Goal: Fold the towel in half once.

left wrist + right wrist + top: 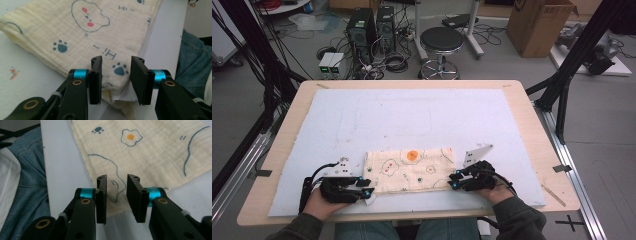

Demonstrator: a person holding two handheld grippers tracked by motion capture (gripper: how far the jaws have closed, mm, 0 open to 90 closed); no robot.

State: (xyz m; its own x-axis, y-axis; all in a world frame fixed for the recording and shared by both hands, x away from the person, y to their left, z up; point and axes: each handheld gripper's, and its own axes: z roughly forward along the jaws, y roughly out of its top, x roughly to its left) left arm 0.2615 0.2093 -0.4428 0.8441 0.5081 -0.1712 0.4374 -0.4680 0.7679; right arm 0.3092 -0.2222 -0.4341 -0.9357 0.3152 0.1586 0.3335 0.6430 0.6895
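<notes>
A: From the high view, what's in hand?

B: A pale yellow muslin cloth printed with paw marks, clouds and a fried egg (409,171), folded into a long flat band on the light blue mat (422,115) near the person's edge of the wooden table (532,125). The left gripper (368,192) sits at the band's left near corner, the right gripper (453,184) at its right near corner.

A: And along the left gripper's own jaws?

B: In the left gripper view the jaws stand apart, with nothing pinched. The cloth (100,37) spreads ahead of them and its corner runs in between the two pads; a white label (123,96) pokes out of the fold low in the gap, close to the right-hand jaw.

A: The right gripper view?

B: Same story: jaws parted, a narrower gap, pads clear of the fabric. The cloth's corner (140,152) lies directly under and beyond the gap, its hem passing just ahead of the left-hand jaw.

A: How will it handle?

B: I'd judge it light, soft and limp, several layers thick, so it will sag and the layers may slip apart. Best taken at the corners between the jaws, biting deep enough to catch every layer rather than the top sheet alone.
</notes>
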